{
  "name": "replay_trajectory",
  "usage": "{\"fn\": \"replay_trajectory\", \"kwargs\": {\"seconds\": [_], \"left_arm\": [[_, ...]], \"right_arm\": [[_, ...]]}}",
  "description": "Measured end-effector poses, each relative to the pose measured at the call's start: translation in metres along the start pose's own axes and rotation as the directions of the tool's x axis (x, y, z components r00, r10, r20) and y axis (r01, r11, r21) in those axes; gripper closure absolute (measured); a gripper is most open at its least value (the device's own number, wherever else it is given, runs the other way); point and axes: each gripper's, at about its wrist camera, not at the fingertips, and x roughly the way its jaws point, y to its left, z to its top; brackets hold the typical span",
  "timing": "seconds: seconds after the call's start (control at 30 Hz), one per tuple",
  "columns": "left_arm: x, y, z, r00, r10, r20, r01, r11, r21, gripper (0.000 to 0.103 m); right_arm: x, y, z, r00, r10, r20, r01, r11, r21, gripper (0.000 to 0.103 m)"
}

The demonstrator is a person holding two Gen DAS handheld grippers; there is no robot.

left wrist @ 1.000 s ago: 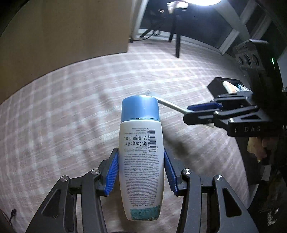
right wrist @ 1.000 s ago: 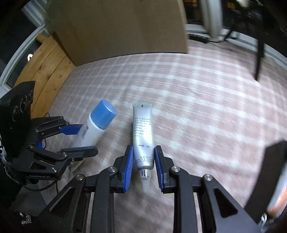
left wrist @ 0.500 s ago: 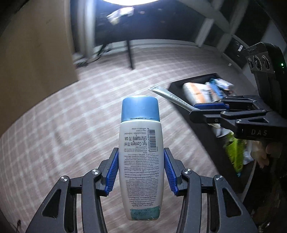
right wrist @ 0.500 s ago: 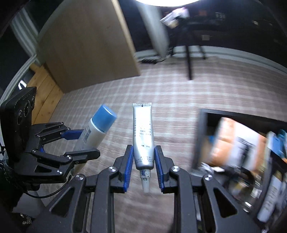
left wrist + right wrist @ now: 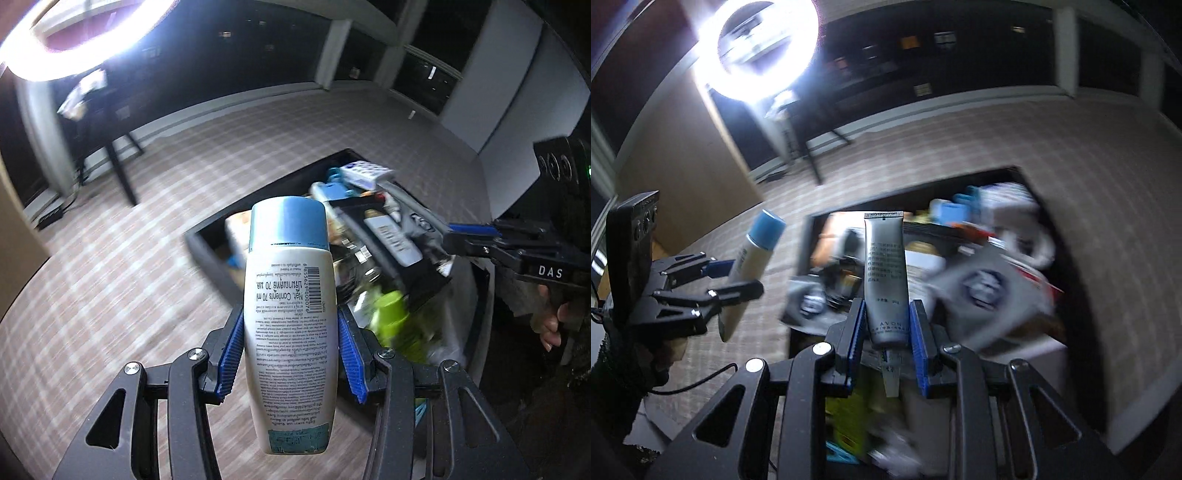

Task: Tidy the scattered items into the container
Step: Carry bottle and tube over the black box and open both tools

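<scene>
My left gripper [image 5: 290,352] is shut on a white bottle with a blue cap [image 5: 290,295], held in the air beside the near left edge of the black container [image 5: 207,251]. My right gripper [image 5: 886,339] is shut on a silver tube [image 5: 886,280], held above the container [image 5: 803,243], which is full of blurred items. The left gripper with its bottle [image 5: 753,266] also shows at the left of the right wrist view. The right gripper [image 5: 469,240] shows at the right of the left wrist view, over the container.
The floor is a checked carpet [image 5: 110,258]. A bright ring light on a stand [image 5: 757,48] stands beyond the container. A brown panel [image 5: 683,158] stands at the left. A green item [image 5: 391,317] lies among several others in the container.
Both grippers have swung right with their items, from over bare carpet to the container. The right gripper is now over the container; the left is at its edge.
</scene>
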Motion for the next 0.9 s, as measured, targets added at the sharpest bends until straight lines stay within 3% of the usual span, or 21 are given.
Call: {"fn": "replay_trajectory", "kwargs": {"seconds": [0.43, 0.7, 0.83, 0.9], "left_arm": [[0.026, -0.055, 0.020, 0.999, -0.033, -0.014, 0.034, 0.998, 0.044, 0.058], [0.033, -0.061, 0.024, 1.000, 0.005, -0.022, -0.004, 0.999, 0.033, 0.057], [0.037, -0.060, 0.027, 0.999, 0.028, -0.044, -0.027, 1.000, 0.011, 0.050], [0.034, -0.061, 0.027, 0.998, 0.061, -0.031, -0.060, 0.998, 0.018, 0.048]], "right_arm": [[-0.040, -0.088, -0.034, 0.994, -0.110, 0.008, 0.108, 0.987, 0.118, 0.080], [-0.034, -0.103, -0.040, 0.991, -0.134, -0.030, 0.136, 0.986, 0.095, 0.079], [-0.038, -0.102, -0.037, 0.992, -0.127, -0.008, 0.127, 0.988, 0.085, 0.066], [-0.039, -0.101, -0.036, 0.992, -0.123, 0.000, 0.123, 0.990, 0.075, 0.065]]}}
